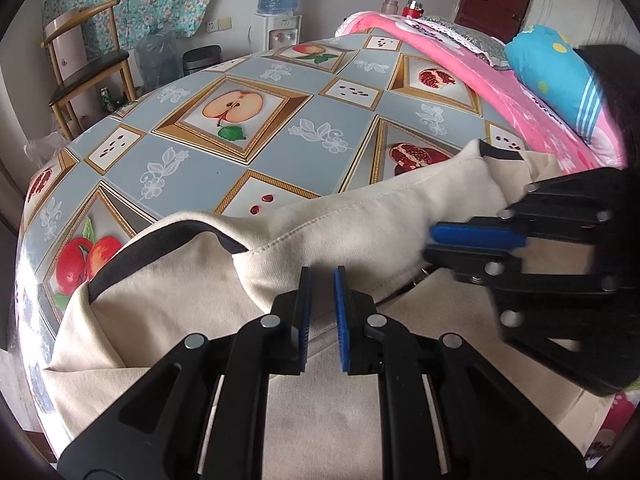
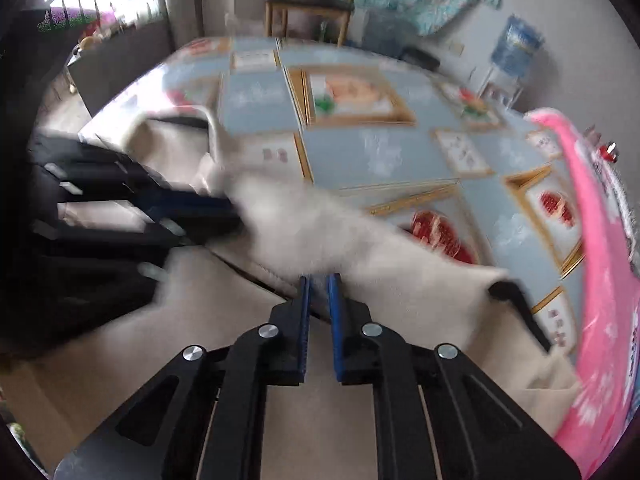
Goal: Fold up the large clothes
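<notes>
Fold under way: cream cotton garment with black trim [image 1: 320, 236], partly doubled and bunched ahead of both jaws, on fruit-print tablecloth [image 1: 224, 160]; left gripper [image 1: 322, 312] and right gripper [image 2: 318, 316] nearly closed, apparently empty; flattening remains.

Both wrist cameras look steeply down (close) at the shared tablecloth [image 1: 224, 160].

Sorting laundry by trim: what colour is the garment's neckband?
Black neckband on a cream garment; clearest in the left wrist view.
</notes>
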